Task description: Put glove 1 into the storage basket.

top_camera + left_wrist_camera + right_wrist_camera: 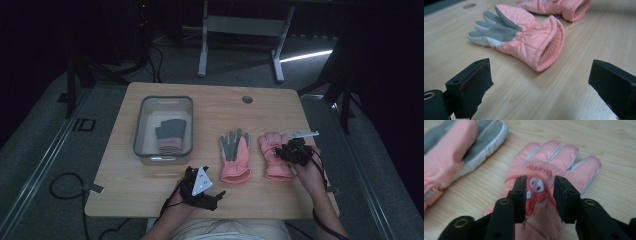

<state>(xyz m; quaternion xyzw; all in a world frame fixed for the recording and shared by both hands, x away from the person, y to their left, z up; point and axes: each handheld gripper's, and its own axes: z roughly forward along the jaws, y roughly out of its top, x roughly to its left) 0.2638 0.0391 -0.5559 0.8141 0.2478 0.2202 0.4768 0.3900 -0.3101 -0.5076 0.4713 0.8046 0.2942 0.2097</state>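
Note:
Two pink winter gloves lie side by side on the wooden table (215,107). The left glove (234,155) (524,37) (454,152) lies with its grey palm up. The right glove (272,167) (554,157) lies back up and carries a red dotted patch. My right gripper (287,152) (540,192) sits low over that glove's back. Its jaws stand partly apart with the patch between them, and a gap shows beside the right jaw. My left gripper (216,199) (541,82) rests near the table's front edge. It is wide open with nothing between its jaws and points at the left glove's cuff.
A clear plastic bin (165,100) stands at the table's left and holds a grey and pink glove (170,134). A round cable hole (247,99) lies near the far edge. A white table frame (240,25) stands on the floor behind.

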